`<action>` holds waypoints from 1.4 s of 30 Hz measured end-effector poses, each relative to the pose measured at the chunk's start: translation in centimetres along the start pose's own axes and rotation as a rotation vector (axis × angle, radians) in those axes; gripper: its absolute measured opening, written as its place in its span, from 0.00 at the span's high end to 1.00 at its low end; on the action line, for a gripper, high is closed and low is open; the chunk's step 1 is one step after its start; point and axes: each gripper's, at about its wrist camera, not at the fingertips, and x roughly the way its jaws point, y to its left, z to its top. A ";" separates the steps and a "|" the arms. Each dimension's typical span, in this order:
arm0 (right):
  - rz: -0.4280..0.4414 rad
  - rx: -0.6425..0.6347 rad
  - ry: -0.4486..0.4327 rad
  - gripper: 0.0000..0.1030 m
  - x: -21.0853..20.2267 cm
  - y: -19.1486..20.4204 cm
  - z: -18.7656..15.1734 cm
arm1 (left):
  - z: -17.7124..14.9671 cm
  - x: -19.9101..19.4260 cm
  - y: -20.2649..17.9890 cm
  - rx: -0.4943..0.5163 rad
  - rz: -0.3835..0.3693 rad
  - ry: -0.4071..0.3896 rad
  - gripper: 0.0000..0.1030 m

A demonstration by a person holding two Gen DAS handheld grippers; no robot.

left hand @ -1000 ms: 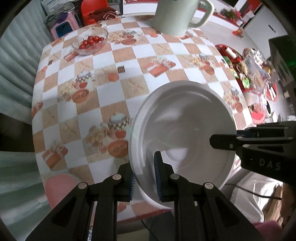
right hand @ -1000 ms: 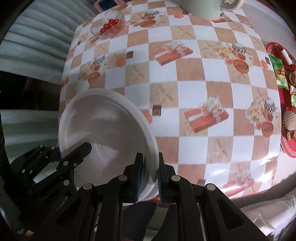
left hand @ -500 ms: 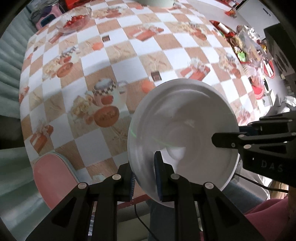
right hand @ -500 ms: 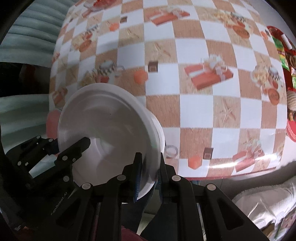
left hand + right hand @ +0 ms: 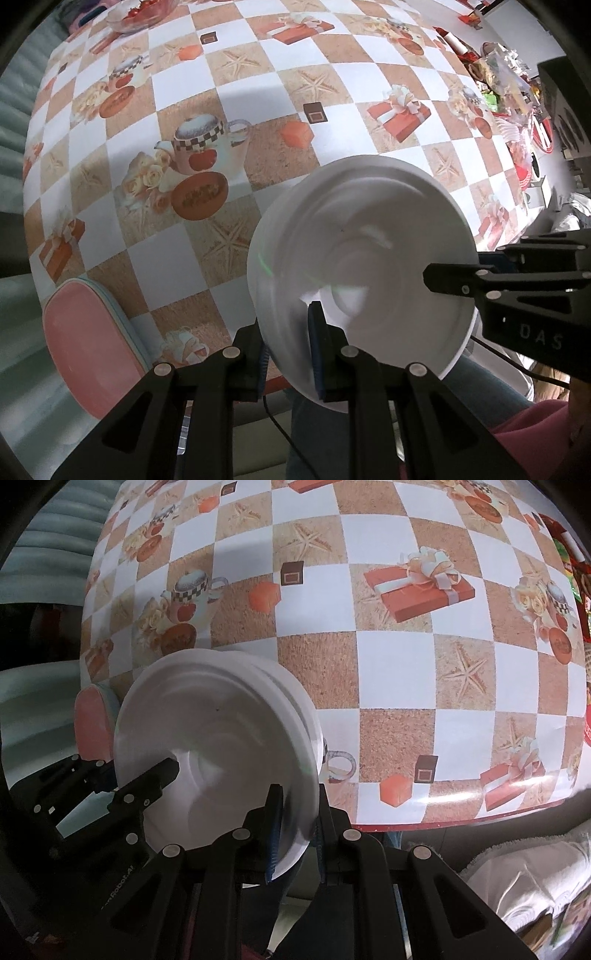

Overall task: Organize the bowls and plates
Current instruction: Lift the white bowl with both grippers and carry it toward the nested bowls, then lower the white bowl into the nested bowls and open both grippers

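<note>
The left gripper (image 5: 290,354) pinched the white plate stack (image 5: 362,266) at its 7 o'clock rim; the right gripper (image 5: 295,823) clamped the 3 o'clock rim, above the checkered tablecloth's (image 5: 258,110) near edge.

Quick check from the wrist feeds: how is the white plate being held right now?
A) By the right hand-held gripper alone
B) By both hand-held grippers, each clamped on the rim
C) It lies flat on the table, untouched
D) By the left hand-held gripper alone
B: the left hand-held gripper and the right hand-held gripper each pinch the rim of the white plate on opposite sides, above the edge of the table.
</note>
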 end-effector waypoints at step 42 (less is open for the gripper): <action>-0.060 0.065 0.004 0.00 -0.2 -1.4 -0.3 | -0.9 -0.6 2.4 -0.104 0.064 -0.004 0.00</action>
